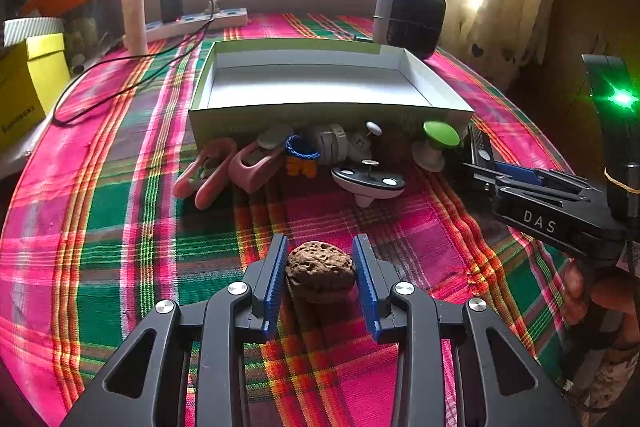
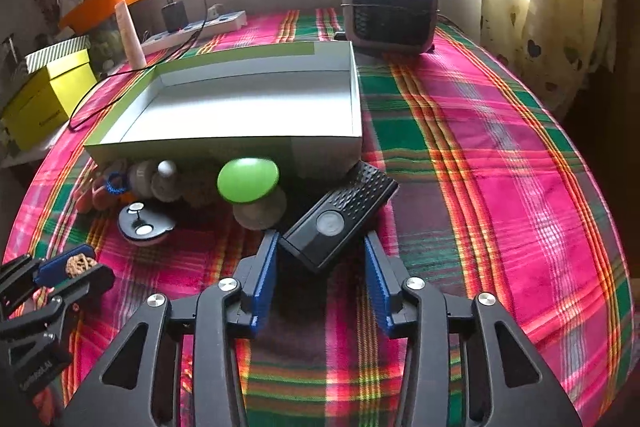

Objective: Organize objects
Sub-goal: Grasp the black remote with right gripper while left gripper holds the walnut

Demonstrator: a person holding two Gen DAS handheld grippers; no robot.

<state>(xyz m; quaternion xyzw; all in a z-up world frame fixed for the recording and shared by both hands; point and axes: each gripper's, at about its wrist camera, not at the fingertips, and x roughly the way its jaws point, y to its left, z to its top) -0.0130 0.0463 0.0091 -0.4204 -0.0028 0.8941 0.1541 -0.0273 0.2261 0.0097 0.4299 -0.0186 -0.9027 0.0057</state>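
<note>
A brown wrinkled walnut (image 1: 320, 271) sits between the blue pads of my left gripper (image 1: 321, 241), which is shut on it above the plaid cloth; the right wrist view shows that same left gripper (image 2: 72, 267) at the lower left. My right gripper (image 2: 320, 239) stands open around the near end of a black perforated device (image 2: 340, 219). Its left pad (image 2: 268, 267) touches a corner, and the right pad stands apart. A shallow white box (image 1: 328, 107) lies behind. Along its front wall lie a green-topped knob (image 2: 248, 179), a black-and-white top (image 1: 368, 181), pink clips (image 1: 212, 171) and a blue ring (image 1: 302, 147).
A small heater (image 2: 390, 3) stands behind the box at the right. A power strip (image 1: 196, 23) with a charger and trailing cable, a white tube (image 1: 134, 11) and a yellow box (image 1: 28, 83) are at the back left. Curtains hang at the right.
</note>
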